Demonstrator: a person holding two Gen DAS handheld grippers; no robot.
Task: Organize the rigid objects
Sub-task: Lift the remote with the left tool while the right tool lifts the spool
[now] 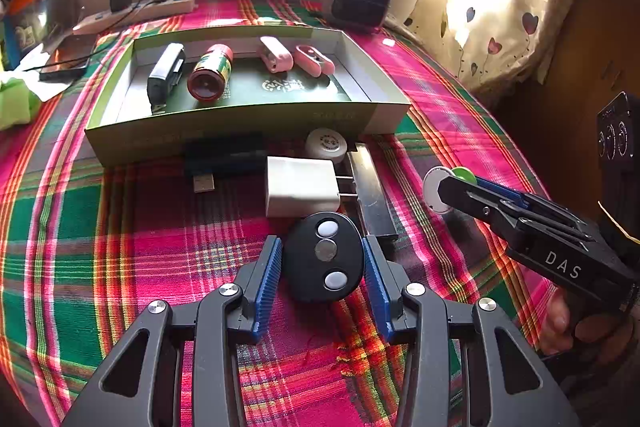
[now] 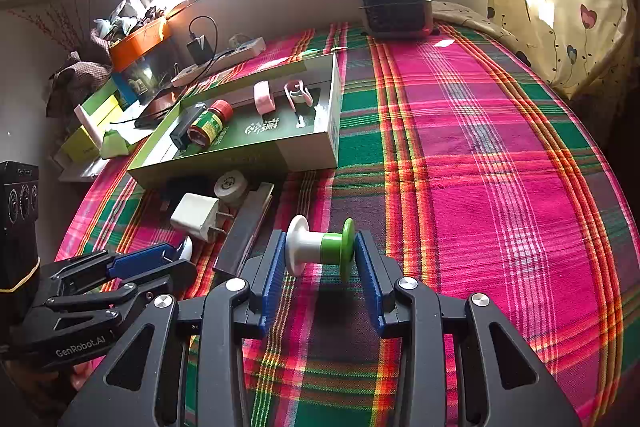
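Under my left gripper [image 1: 323, 259] the black remote [image 1: 324, 257] hides the cloth, and the near end of the dark flat bar [image 1: 370, 187] disappears behind it. A dark USB device [image 1: 224, 157] sits half in shadow against the green box [image 1: 240, 131], and I cannot make out what it is. The printed characters on the box floor are too small to read. "DAS" shows on my right gripper [image 1: 460, 183] in the left wrist view; "GenRobot.AI" shows on the left one in the right wrist view.

Both tools tilt downward over the plaid cloth [image 2: 480, 147]. My left jaws stand about halfway, the blue pads touching the remote's two sides. My right jaws are narrower and clamp the white-and-green spool [image 2: 320, 247] by its end discs, held crosswise just over the cloth.

The white charger [image 1: 300, 193] and a round white tin [image 1: 326, 145] lie just before the box; inside it lie a black stapler [image 1: 166, 75], a red-capped jar [image 1: 210, 75] and two pink clips [image 1: 296, 57].
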